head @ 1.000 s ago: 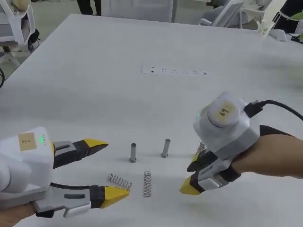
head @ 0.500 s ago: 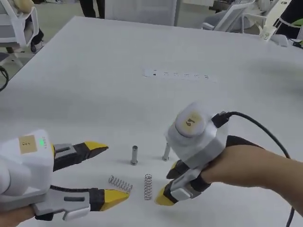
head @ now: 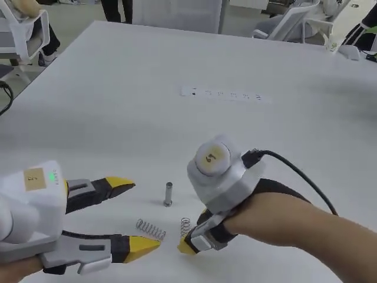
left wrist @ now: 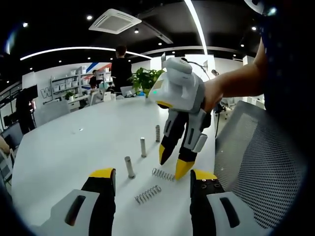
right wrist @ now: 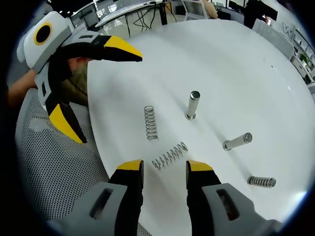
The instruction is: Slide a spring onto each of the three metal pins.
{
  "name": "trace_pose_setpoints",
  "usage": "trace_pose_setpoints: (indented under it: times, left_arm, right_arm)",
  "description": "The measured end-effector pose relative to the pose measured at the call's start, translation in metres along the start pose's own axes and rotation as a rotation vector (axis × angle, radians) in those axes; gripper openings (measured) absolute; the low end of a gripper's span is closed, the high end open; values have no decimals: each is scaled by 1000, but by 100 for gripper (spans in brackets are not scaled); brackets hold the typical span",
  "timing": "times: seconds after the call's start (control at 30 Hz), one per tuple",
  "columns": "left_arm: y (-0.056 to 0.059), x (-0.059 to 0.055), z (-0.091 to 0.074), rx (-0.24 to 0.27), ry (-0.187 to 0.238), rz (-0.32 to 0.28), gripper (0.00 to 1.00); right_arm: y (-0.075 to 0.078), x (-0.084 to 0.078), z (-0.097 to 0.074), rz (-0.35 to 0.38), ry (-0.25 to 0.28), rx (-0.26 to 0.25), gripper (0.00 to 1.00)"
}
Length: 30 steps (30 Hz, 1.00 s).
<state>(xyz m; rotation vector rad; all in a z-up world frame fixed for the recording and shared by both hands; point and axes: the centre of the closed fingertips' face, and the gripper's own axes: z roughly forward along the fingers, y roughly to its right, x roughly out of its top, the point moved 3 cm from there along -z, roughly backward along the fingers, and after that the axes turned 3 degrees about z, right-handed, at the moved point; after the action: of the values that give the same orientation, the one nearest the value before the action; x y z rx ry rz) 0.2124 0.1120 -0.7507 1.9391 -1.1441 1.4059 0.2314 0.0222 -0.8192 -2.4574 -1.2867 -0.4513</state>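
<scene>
- Head view: the left hand-held gripper (head: pixel 134 213) is low on the left over the white bench (head: pixel 147 88). Its jaws are wide apart and hold nothing.
- The right hand-held gripper (left wrist: pixel 172 161) points down at the bench, in front of the left one. Its jaws are apart, but less than those of the left, and they grip nothing.
- Right gripper view: the first spring (right wrist: pixel 170 155) lies flat on the bench just ahead of the two yellow tips, in line with the gap between them. I cannot tell if a tip touches it.
- The second spring (right wrist: pixel 150 122) lies flat too, near the first and apart from it, on the side of the left hand-held gripper.
- The near pin (right wrist: pixel 193 104) stands upright and bare, just beyond the two springs.
- The far pin (right wrist: pixel 237 141) stands upright and bare as well, beside the near pin and apart from it.
- The third spring (right wrist: pixel 261 181) is beyond the far pin. In the left gripper view it stands upright in a row with the two pins. I cannot tell if there is a pin inside it.
- A power strip (head: pixel 219 93) lies farther back on the bench, well apart from the pins.
- A black cable (head: pixel 294 171) comes out of the right hand-held gripper and runs over the person's arm.
</scene>
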Motion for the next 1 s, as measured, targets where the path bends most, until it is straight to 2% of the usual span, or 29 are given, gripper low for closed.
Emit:
trace_pose_setpoints:
  times: [0.2, 0.4, 0.5, 0.7, 1.0]
  left_arm:
    - [1, 0, 1, 1, 3, -3, 57]
    - [0, -2, -1, 3, 0, -7, 56]
    - [1, -1, -1, 4, 1, -7, 56]
    - [3, 0, 0, -1, 1, -8, 55]
    - [3, 0, 0, -2, 1, -10, 55]
  right_arm:
    - [1, 2, 7, 19, -3, -40, 33]
    - [0, -1, 12, -21, -13, -69, 32]
    - [6, -5, 12, -57, -29, -107, 29]
    - [17, -11, 7, -67, -40, -132, 22]
    - [32, -18, 1, -44, -47, -153, 18]
